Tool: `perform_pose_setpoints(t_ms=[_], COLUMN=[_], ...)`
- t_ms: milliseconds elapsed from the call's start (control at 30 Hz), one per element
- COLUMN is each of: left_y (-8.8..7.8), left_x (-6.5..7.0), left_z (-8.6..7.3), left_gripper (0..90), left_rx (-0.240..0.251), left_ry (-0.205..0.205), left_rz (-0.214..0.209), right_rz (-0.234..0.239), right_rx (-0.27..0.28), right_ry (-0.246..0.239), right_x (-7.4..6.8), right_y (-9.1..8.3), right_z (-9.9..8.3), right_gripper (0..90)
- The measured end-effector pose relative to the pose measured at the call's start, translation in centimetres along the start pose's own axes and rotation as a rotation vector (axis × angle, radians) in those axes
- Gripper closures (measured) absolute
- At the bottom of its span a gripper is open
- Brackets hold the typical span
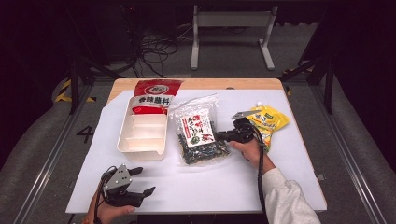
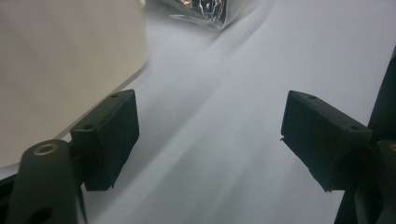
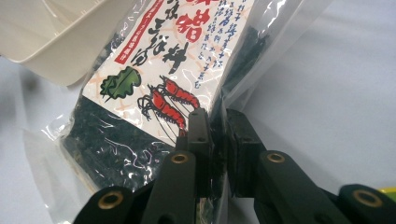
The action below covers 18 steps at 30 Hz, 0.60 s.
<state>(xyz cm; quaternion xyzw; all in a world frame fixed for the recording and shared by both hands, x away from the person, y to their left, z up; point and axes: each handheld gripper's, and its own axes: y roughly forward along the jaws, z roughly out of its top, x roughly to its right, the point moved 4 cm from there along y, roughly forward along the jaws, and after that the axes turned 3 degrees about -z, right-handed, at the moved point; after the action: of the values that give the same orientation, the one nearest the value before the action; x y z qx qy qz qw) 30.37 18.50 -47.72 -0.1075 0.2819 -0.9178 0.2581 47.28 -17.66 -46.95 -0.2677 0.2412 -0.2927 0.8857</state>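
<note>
Right tool (image 1: 223, 136) at the right edge of a clear plastic bag of dark dried seaweed with a white printed label showing red shrimps (image 1: 200, 135); its jaws are pressed nearly together, pinching the bag's edge, seen close in the right gripper view, where the film (image 3: 154, 88) is caught between the two black pads (image 3: 200, 140). The bag lies flat on the white sheet covering the desk (image 1: 289, 154), at the middle of the desk, just right of a cream plastic tray with divided compartments (image 1: 142, 130) and near a yellow crinkled snack packet (image 1: 271, 121) beyond the right hand (image 1: 250, 150). A red and white printed pouch (image 1: 154, 95) lies at the tray's far end, partly under it. Left tool (image 1: 142, 182) rests low at the near left of the desk, well apart from the bag, jaws spread wide with nothing between them; in the left gripper view both pads (image 2: 112, 135) stand over bare white sheet, the tray's cream wall (image 2: 65, 70) close at upper left and a crinkled corner of clear bag (image 2: 210, 11) at the top.
</note>
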Motion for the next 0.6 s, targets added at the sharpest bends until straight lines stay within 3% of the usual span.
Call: perform_pose_setpoints(t_ms=[100, 233, 300, 367, 600], left_y=[-0.1, -0.4, -0.4, -0.3, 0.8], left_x=[0.1, 0.3, 0.5, 0.7, 1.1], left_z=[0.2, 1.3, 2.0, 2.9, 6.6], left_gripper=[20.3, 20.6, 20.5, 20.5, 17.9], left_rx=[0.005, 0.049, 0.067, 0.078, 0.118], left_ry=[0.000, 0.007, 0.010, 0.026, 0.039], left_rz=[-0.006, -0.022, -0.028, -0.032, -0.046], right_rz=[-0.006, -0.022, -0.027, -0.028, -0.022], right_rx=[0.025, 0.093, 0.105, 0.159, 0.210], right_ry=[-0.013, -0.069, -0.077, -0.120, -0.211], right_x=[-0.3, -1.4, -1.6, -2.2, -3.3], right_y=[-0.4, -1.9, -2.2, -3.3, -5.1], right_z=[-0.2, -0.8, -1.1, -1.8, -2.8], right_gripper=[82.9, 83.4, 83.5, 84.5, 85.0])
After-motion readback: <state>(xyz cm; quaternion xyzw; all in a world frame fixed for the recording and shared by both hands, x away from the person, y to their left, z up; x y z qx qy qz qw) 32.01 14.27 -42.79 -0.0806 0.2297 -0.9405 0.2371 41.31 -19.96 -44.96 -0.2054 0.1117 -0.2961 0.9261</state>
